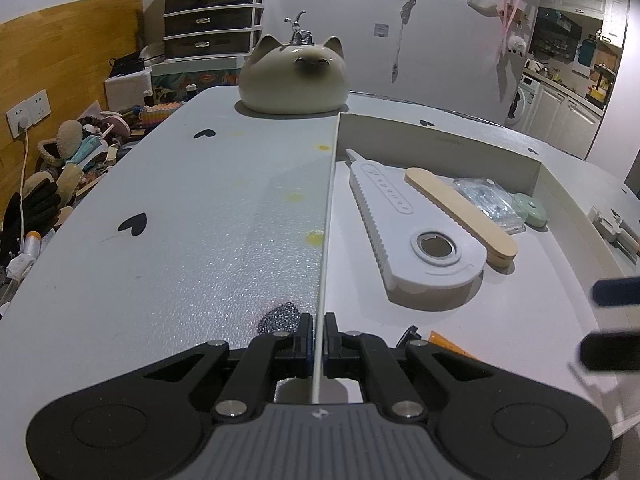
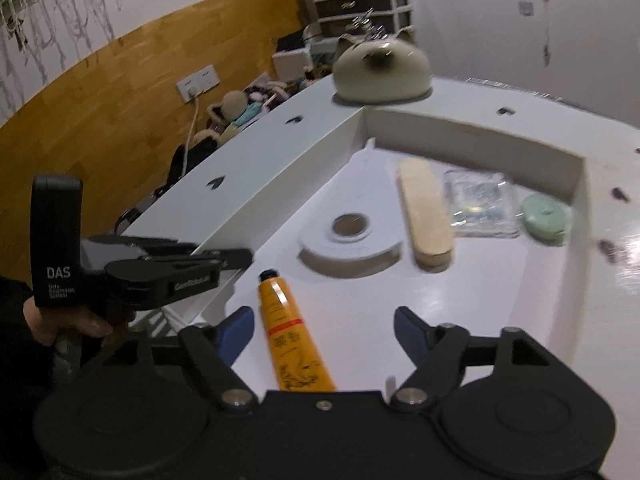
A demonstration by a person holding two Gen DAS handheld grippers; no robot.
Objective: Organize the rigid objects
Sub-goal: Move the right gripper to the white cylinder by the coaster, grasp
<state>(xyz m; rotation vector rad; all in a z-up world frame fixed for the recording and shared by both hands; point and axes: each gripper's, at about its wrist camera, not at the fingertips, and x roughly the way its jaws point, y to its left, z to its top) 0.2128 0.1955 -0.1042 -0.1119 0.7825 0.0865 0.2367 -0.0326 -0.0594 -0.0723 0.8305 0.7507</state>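
Observation:
A shallow white box (image 1: 440, 140) holds a flat white tool with a round hole (image 1: 400, 220), a wooden stick (image 1: 460, 212), a clear plastic packet (image 1: 488, 200) and a small green round case (image 1: 530, 210). My left gripper (image 1: 318, 328) is shut on the box's thin left wall (image 1: 326, 240). In the right wrist view my right gripper (image 2: 324, 326) stands open over the box floor. An orange tube (image 2: 288, 332) lies flat between its blue pads (image 2: 236, 328), and neither pad presses on it. The left gripper (image 2: 244, 258) shows there clamped on the wall (image 2: 280, 184).
A cat-shaped ceramic pot (image 1: 292, 76) stands on the table behind the box. Left of the table lies a heap of gloves, soft toys and clutter (image 1: 72, 168), with a drawer unit (image 1: 212, 20) behind. A hand (image 2: 76, 320) holds the left gripper.

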